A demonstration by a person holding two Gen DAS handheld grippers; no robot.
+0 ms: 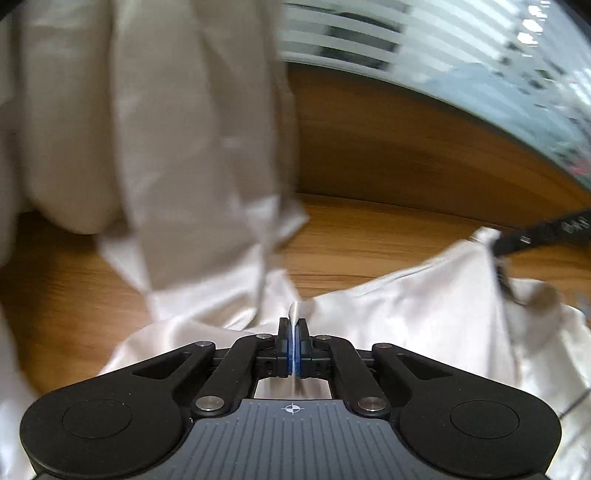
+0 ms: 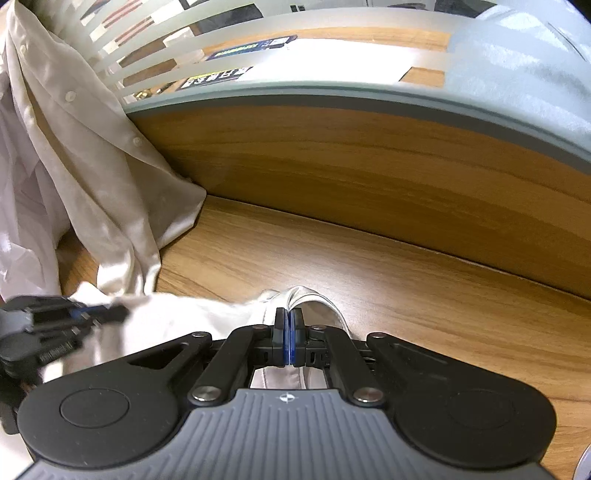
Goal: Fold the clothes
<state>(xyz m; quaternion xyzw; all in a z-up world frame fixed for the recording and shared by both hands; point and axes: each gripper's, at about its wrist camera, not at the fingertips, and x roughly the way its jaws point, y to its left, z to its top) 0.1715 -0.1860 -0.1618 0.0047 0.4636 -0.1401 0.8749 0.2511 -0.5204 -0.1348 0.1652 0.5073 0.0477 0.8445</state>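
Left gripper (image 1: pixel 293 325) clamped on a fold of the white shirt (image 1: pixel 406 306); right gripper (image 2: pixel 289 321) likewise clamped on the shirt's edge. The shirt partly lies on the wooden worktop (image 2: pixel 406 295), partly hangs raised at left.

A warm brown wood-grain tabletop (image 2: pixel 369 280) runs back to an upright wooden panel of the same tone (image 2: pixel 351 158). A grey-green rail (image 2: pixel 332 96) caps that panel. Above it stands a glass partition with frosted horizontal stripes (image 2: pixel 229 33), bright with daylight, blurred in the left wrist view.
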